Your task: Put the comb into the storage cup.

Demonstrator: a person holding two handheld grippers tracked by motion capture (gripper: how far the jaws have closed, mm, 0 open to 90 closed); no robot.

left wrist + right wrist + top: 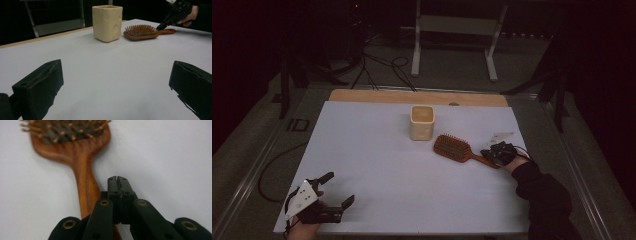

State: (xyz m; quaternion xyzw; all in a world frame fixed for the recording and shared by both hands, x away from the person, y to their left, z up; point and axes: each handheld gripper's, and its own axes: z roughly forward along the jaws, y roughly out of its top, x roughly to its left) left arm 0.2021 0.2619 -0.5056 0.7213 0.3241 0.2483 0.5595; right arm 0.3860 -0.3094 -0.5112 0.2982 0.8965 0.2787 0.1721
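A wooden hairbrush (pixel 454 148) lies bristles up on the white table sheet (pixel 377 165), right of centre, with its handle pointing right. My right gripper (pixel 488 153) is at the handle's end. In the right gripper view its jaws (pixel 117 180) are pressed together with nothing between them, and the brush handle (pixel 83 182) runs just left of them and under the linkage. A cream square cup (pixel 422 122) stands upright behind the brush. My left gripper (pixel 338 188) rests open at the front left, its jaws wide apart (pixel 117 72) and facing the cup (pixel 107 22) and the brush (pixel 140 31).
A wooden strip (pixel 412 96) runs along the table's far edge. Beyond it, a white metal stand (pixel 452 30) and black cables (pixel 382 65) are on the dark floor. A small pale object (pixel 502 135) lies near the right gripper.
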